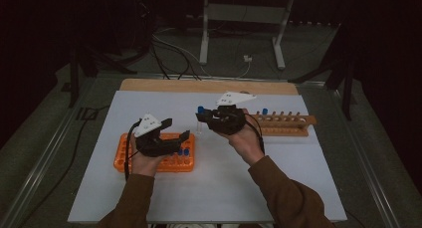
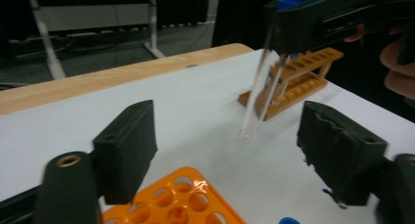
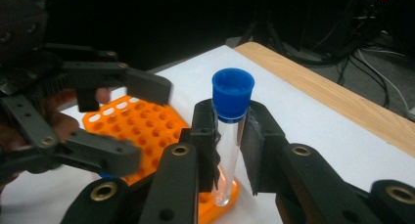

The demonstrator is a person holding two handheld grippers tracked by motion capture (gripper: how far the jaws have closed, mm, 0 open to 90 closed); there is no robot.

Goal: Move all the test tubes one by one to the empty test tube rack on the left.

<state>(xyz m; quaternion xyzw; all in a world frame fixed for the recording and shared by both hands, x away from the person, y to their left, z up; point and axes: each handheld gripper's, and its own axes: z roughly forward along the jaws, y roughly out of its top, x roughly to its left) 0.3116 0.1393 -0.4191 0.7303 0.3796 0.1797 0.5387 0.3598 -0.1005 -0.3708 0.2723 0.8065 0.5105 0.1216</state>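
Right gripper [image 3: 230, 150] clamped on a clear glass test tube with blue cap [image 3: 230, 131], upright, lifted off the white table sheet [image 1: 219, 188]. Just left of it, left gripper [image 1: 176, 130] standing apart-jawed with nothing between, over the orange plastic perforated rack [image 1: 124, 153]. Behind the right gripper, the wooden tube rack [image 1: 286, 124]; bare sheet in between.

No text, label, brand, number or sign is readable anywhere. The small dark marks on the grey plates [image 1: 148, 122] atop the grippers are too small to make out.
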